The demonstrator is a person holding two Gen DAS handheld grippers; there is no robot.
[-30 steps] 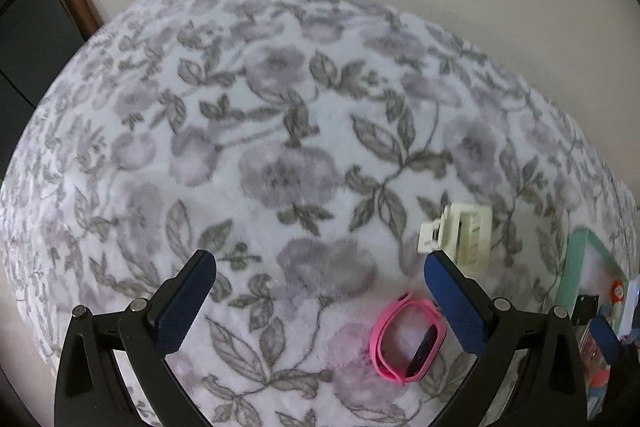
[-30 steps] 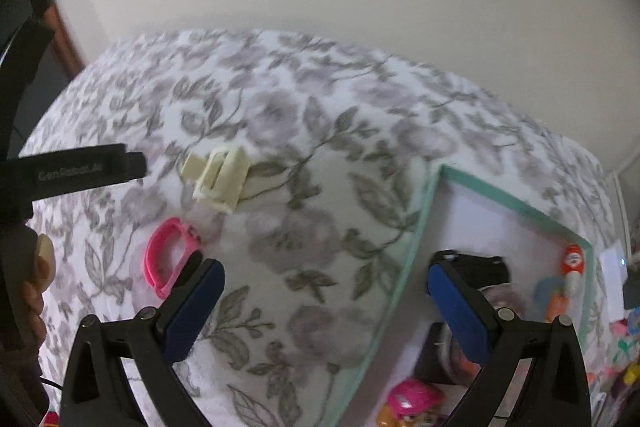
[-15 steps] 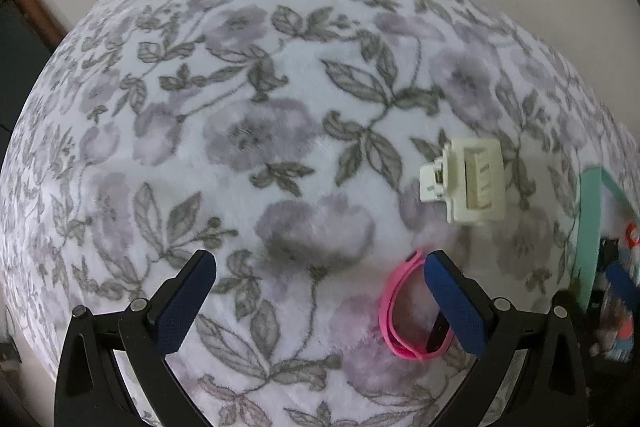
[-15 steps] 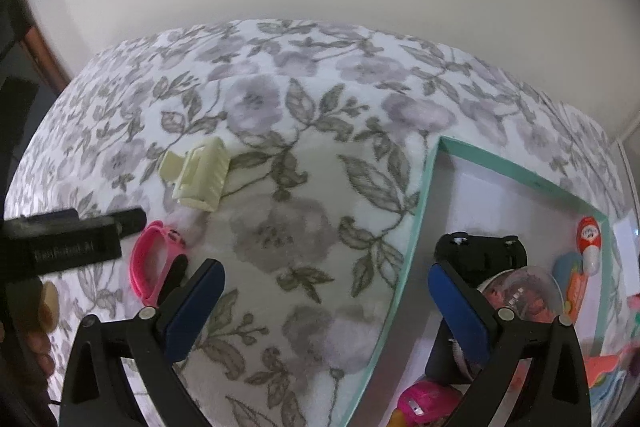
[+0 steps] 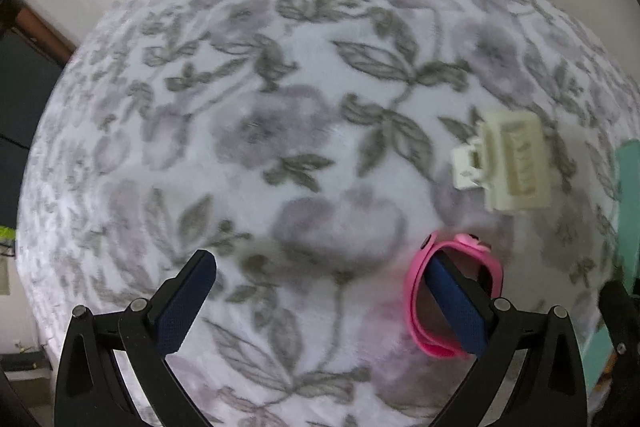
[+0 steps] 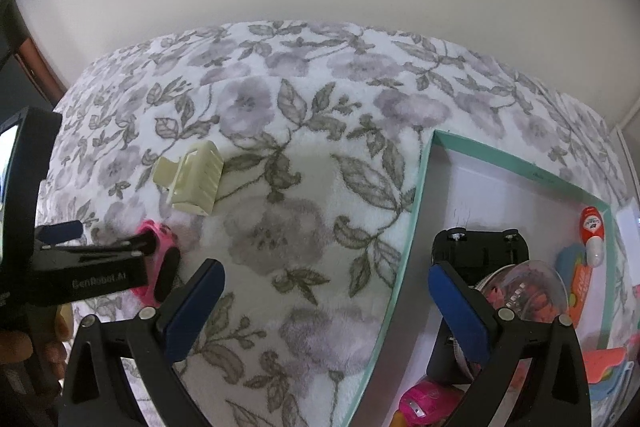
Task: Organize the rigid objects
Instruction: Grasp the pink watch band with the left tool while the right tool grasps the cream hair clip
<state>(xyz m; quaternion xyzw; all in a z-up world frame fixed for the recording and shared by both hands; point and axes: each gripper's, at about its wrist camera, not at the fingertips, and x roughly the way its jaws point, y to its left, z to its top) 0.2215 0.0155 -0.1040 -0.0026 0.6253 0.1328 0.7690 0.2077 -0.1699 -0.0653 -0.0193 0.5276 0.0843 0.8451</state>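
Observation:
A pink wristband (image 5: 414,291) lies on the floral blanket (image 5: 280,147). My left gripper (image 5: 320,275) is open; its right finger (image 5: 452,303) sits inside the band's loop, the left finger out on the blanket. The band (image 6: 158,235) and the left gripper (image 6: 80,255) also show at the left of the right wrist view. A cream hair claw clip (image 5: 508,159) lies just beyond the band, also visible in the right wrist view (image 6: 192,183). My right gripper (image 6: 324,283) is open and empty, over the blanket and the tray's left edge.
A teal-rimmed white tray (image 6: 416,207) on the right holds a black item (image 6: 480,251), a clear round container (image 6: 524,287), a red-and-white tube (image 6: 592,231), a pink toy (image 6: 424,399) and other small toys. A white wall stands behind the bed.
My left gripper has moved forward and down, so its right finger now sits inside the pink band's loop. The right gripper has shifted slightly; the tray appears lower and nearer.

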